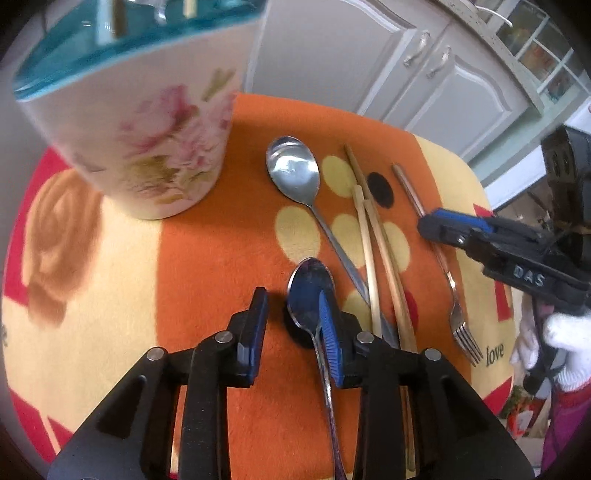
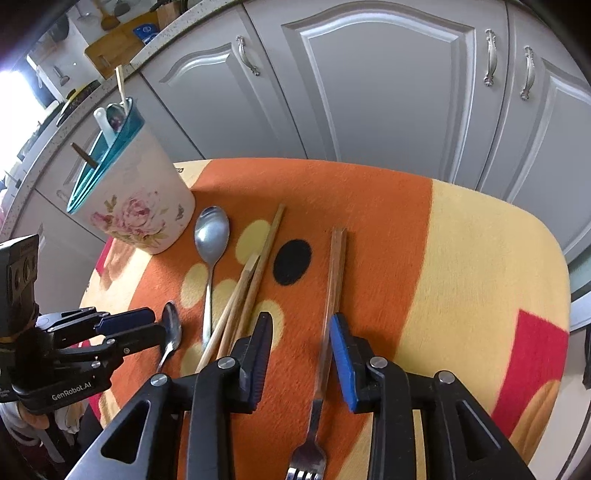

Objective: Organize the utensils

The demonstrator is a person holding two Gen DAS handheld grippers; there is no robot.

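— Left wrist view: what is seen at the left gripper (image 1: 291,314)?
— Jaws parted; the small spoon (image 1: 310,295) is touched by the right pad, ungripped.
— Right wrist view?
— The right gripper (image 2: 301,332) is spread; the fork (image 2: 327,332) lies between the pads, unclamped.

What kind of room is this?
Probably a home kitchen: grey cupboard doors with metal handles, a speckled worktop holding a cutting board, and spoons and chopsticks beside a flowered utensil holder.

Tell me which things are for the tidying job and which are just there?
For the job: floral holder, big spoon, small spoon, chopsticks, fork, left gripper, right gripper.
Just there: orange cloth, cabinet doors.
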